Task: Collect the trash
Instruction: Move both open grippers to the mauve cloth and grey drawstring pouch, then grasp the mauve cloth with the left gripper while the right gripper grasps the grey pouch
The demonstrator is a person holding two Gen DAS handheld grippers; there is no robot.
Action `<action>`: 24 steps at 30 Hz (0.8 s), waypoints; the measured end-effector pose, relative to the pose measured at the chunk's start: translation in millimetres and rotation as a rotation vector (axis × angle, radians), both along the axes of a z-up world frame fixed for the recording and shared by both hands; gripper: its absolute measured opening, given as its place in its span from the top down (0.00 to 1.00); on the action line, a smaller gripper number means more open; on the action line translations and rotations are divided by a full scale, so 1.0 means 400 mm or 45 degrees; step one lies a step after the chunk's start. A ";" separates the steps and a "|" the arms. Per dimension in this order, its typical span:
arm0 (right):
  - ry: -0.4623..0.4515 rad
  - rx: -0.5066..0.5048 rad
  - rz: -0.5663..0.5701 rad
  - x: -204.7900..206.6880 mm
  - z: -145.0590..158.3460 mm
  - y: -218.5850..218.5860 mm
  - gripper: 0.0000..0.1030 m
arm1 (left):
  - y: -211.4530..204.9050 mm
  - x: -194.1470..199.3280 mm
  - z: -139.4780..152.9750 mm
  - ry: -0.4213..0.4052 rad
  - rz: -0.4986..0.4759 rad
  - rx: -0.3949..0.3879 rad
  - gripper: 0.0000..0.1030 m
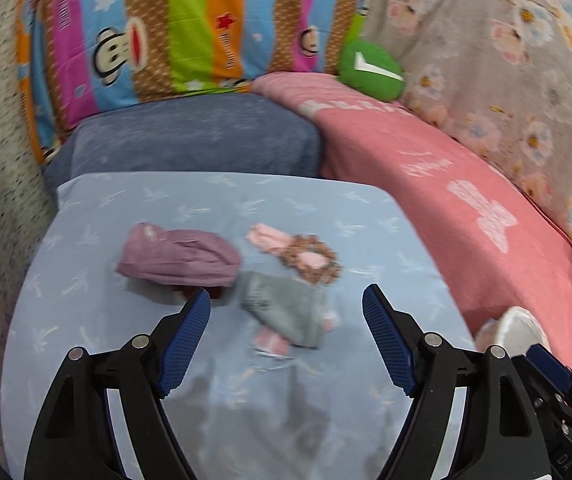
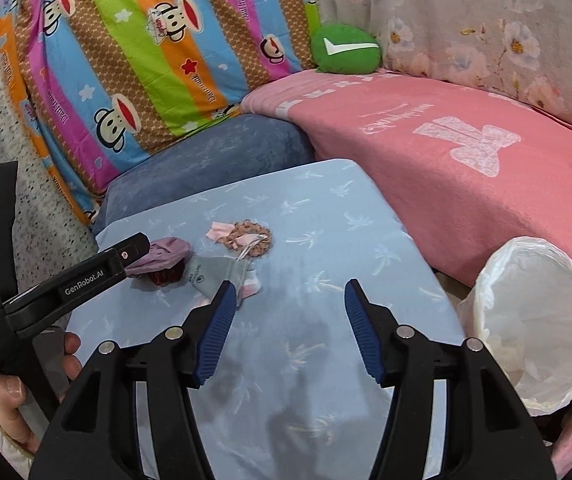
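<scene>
While the left gripper [image 1: 286, 308] hangs over the light-blue cushion [image 1: 366, 216], its blue fingers [image 1: 184, 340] stand wide apart with nothing between them. In the left wrist view the trash lies in a loose cluster near the cushion's middle: a mauve wrapper [image 1: 178, 258] toward the left edge, a grey packet [image 1: 282, 308] just beside it and nearest the fingertips, and a pink-and-brown scrap [image 1: 306, 256] touching the packet on the far side. A white bin liner's rim [image 1: 514, 328] peeps in past the cushion's right edge.

From the right wrist view, the right gripper [image 2: 286, 300] is likewise open and empty, well short of the cluster; the lined bin [image 2: 534, 320] stands off the cushion's right edge, against the pink blanket [image 2: 466, 168]. The left gripper's body crosses in from the left, over the mauve wrapper, with something dark red [image 2: 166, 274] beneath.

A good pick probably means straddling one piece, most likely the grey packet, lowering until both pads bracket it, and closing without pinching the cushion cover.
</scene>
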State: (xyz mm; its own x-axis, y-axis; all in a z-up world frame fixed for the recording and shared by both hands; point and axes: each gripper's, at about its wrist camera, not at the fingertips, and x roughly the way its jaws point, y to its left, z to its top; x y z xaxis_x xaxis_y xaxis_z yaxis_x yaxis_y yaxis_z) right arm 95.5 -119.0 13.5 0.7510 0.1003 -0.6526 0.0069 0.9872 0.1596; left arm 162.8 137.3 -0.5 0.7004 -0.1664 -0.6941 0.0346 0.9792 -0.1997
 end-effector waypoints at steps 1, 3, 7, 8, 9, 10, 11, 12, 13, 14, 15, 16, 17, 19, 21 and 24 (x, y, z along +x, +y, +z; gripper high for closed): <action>0.008 0.002 0.016 0.011 -0.005 0.014 0.47 | 0.027 0.009 -0.010 0.010 0.024 -0.005 0.27; 0.028 0.006 0.048 0.035 -0.018 0.045 0.47 | 0.083 0.030 -0.031 0.031 0.076 -0.005 0.27; 0.074 0.013 0.098 0.083 -0.051 0.097 0.47 | 0.169 0.076 -0.067 0.068 0.156 0.005 0.27; 0.089 0.015 0.111 0.098 -0.062 0.112 0.47 | 0.191 0.092 -0.079 0.081 0.174 0.004 0.27; 0.103 0.016 0.121 0.113 -0.074 0.124 0.47 | 0.207 0.102 -0.088 0.091 0.188 0.003 0.27; 0.115 0.017 0.126 0.126 -0.083 0.134 0.47 | 0.225 0.117 -0.100 0.106 0.204 0.002 0.27; 0.134 0.021 0.134 0.144 -0.098 0.145 0.47 | 0.241 0.131 -0.112 0.119 0.217 -0.003 0.27; 0.150 0.029 0.141 0.161 -0.107 0.154 0.47 | 0.253 0.142 -0.123 0.129 0.225 -0.012 0.27; 0.166 0.037 0.146 0.176 -0.119 0.161 0.47 | 0.266 0.155 -0.134 0.143 0.235 -0.023 0.27; 0.176 0.041 0.148 0.189 -0.128 0.166 0.47 | 0.279 0.167 -0.146 0.156 0.247 -0.034 0.27; 0.188 0.040 0.149 0.207 -0.137 0.175 0.47 | 0.291 0.179 -0.156 0.162 0.253 -0.047 0.27; 0.194 0.038 0.145 0.220 -0.146 0.179 0.47 | 0.301 0.191 -0.165 0.170 0.259 -0.061 0.27; 0.199 0.038 0.139 0.231 -0.152 0.179 0.47 | 0.306 0.199 -0.172 0.175 0.261 -0.071 0.27; 0.217 0.050 0.125 0.256 -0.170 0.177 0.47 | 0.310 0.218 -0.185 0.185 0.256 -0.093 0.27; 0.235 0.064 0.112 0.279 -0.186 0.171 0.47 | 0.310 0.233 -0.198 0.197 0.245 -0.120 0.31; 0.264 0.081 0.090 0.304 -0.215 0.164 0.47 | 0.302 0.252 -0.217 0.208 0.222 -0.144 0.44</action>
